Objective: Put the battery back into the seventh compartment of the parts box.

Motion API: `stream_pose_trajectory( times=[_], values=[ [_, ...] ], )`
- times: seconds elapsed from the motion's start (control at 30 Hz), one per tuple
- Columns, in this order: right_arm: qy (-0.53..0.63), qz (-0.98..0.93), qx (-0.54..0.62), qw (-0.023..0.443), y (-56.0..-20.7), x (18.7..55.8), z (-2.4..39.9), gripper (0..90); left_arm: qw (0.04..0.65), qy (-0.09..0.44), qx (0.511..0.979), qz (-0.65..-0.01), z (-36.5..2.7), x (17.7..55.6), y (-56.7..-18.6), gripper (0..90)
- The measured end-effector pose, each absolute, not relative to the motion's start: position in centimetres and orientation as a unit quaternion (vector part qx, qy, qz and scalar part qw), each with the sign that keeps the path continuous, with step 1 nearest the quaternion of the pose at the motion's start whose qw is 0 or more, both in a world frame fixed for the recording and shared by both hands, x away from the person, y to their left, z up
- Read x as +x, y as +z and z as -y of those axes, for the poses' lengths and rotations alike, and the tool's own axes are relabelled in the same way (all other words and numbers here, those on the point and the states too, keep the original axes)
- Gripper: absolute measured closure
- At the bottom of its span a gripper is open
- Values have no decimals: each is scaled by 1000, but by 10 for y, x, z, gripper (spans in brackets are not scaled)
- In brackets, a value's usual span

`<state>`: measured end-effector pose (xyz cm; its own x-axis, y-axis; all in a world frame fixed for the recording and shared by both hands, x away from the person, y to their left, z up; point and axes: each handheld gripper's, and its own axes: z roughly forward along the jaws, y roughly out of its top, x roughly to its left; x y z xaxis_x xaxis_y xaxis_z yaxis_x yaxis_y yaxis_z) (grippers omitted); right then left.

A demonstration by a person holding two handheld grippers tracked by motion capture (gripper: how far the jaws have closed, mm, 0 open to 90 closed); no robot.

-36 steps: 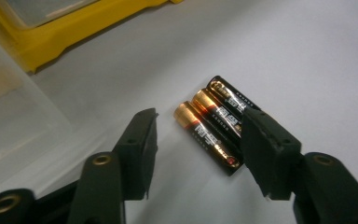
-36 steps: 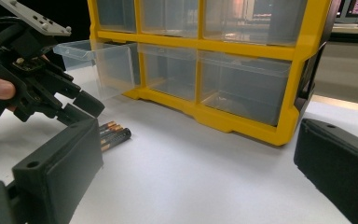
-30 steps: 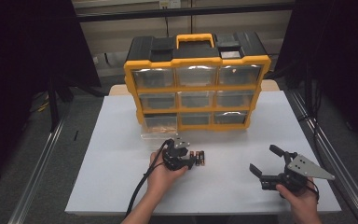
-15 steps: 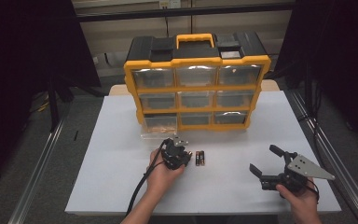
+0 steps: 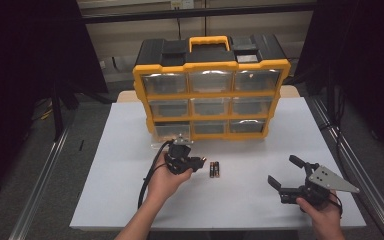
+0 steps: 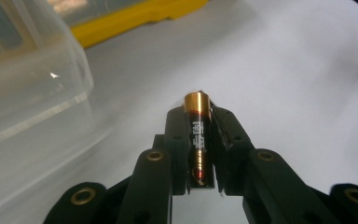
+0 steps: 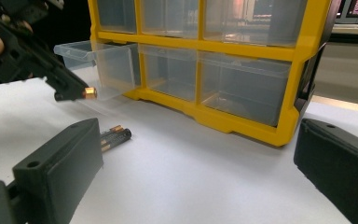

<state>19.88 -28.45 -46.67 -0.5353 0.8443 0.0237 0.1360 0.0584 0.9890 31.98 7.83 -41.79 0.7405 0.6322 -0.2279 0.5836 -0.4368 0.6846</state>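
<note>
**A:** While your left claw (image 6: 199, 140) is clamped on the AA battery (image 6: 197, 122), can you tell how the cell sits in it?

**B:** It lies lengthwise between the two black jaws, gold end sticking out past the tips. In the high view your left claw (image 5: 198, 163) is raised off the white worktop (image 5: 110, 170), in front of the yellow drawer organizer (image 5: 212, 90).

**A:** And the rest of the cells?

**B:** Two more batteries (image 5: 214, 169) lie side by side on the worktop, touching each other, just beside your left claw on its right. In the right gripper view they (image 7: 114, 135) rest past the tip of one jaw, with the held battery's gold end (image 7: 90, 93) above them and to the left.

**A:** What about the drawers?

**B:** The clear bottom-left drawer (image 7: 95, 65) is pulled out from the organizer; the others look pushed in. In the left gripper view its clear wall (image 6: 32, 79) is close on the left of the held battery.

**A:** Your right claw?

**B:** Your right claw (image 5: 286, 173) has its jaws wide apart with nothing between them, low at the near right of the worktop, well apart from the batteries.
</note>
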Motion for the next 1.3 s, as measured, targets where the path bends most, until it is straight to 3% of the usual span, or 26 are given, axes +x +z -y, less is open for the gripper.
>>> stream_pose_trajectory(
  times=[0.67, 1.3],
  values=[
    [578, -657, 374, 309, -467, 199, 285, 9, 398, 31, 838, -372, -94, 347, -357, 775],
    [578, -657, 374, 309, -466, 199, 285, 8, 376, 61, 828, -412, -110, 380, -363, 774]
  ],
)
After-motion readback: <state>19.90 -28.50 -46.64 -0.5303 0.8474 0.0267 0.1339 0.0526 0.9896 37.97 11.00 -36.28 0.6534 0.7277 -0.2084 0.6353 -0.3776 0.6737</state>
